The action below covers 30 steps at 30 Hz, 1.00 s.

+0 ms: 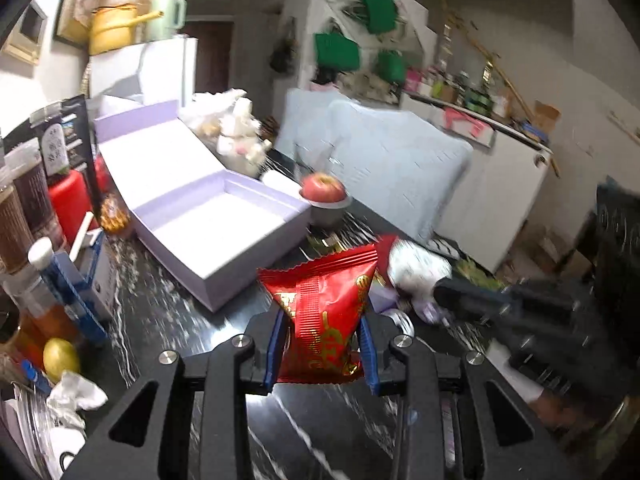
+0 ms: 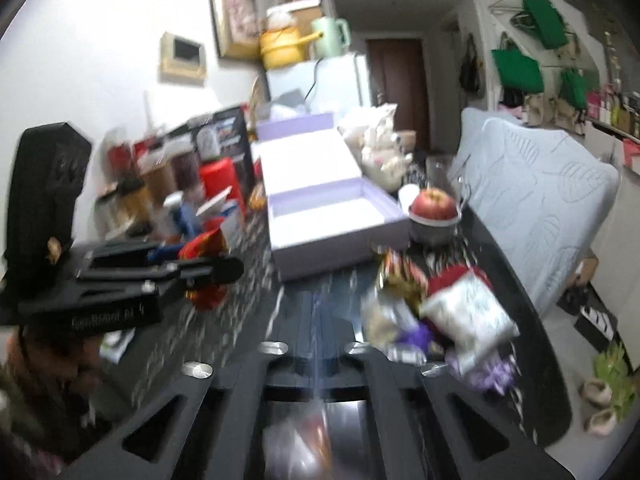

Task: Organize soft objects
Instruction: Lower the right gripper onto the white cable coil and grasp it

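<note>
Over a dark marbled counter [image 1: 168, 312], the left tongs [image 1: 324, 344] are gripping a red snack packet [image 1: 326, 304] printed with gold characters, their blue-edged pads pressing on both of its sides so that the packet is hanging clear of the counter, just in front of the open lilac box [image 1: 224, 224] and a little to its right. The box is lying empty, its raised lid leaning back behind it. Right of the box, a red apple [image 1: 323, 187] is sitting in a small grey bowl [image 1: 330, 212]. Nearer than the bowl, a heap of soft packets [image 2: 448, 312] is lying on the counter, a white-and-red packet [image 2: 470, 312] on top. The right tongs [image 2: 316, 354] are hovering in front of the box with the heap to their right; their tips are blurring into the counter, closed, and a thin blurred strip seems to be running from between them to a pale packet [image 2: 298, 446] below, though whether they are holding it cannot be told.
</note>
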Each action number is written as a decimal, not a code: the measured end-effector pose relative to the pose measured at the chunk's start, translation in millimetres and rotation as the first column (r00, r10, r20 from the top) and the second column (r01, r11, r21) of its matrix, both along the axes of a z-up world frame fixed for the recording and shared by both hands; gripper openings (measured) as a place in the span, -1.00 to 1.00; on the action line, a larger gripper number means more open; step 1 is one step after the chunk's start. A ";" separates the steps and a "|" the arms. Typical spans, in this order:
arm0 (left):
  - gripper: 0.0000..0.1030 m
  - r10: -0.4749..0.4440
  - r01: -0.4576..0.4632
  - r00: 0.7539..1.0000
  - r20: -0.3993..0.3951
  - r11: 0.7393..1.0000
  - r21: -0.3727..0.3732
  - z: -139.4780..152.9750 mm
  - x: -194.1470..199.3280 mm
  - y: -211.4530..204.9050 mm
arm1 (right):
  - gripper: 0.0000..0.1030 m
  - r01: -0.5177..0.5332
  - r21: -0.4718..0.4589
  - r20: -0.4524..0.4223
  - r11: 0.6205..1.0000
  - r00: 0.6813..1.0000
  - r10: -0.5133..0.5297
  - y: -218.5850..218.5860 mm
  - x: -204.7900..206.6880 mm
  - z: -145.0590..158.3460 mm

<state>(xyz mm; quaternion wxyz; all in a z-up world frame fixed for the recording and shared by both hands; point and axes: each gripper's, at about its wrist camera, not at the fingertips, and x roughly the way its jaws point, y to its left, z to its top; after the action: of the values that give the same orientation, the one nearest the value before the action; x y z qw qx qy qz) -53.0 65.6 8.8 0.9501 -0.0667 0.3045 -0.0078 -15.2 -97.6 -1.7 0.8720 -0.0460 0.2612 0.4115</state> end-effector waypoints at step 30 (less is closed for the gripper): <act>-0.39 -0.041 0.035 0.993 -0.110 0.998 -0.054 -49.1 19.7 -10.5 | 0.47 0.261 -0.143 -0.160 0.955 0.946 -0.283 -59.7 33.1 -68.0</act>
<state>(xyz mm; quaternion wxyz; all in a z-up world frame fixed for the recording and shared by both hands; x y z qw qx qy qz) -33.3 55.1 -40.3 0.9293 -0.0858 0.3579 -0.0301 17.9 -157.3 -69.7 0.8892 -0.0246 0.3663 0.2731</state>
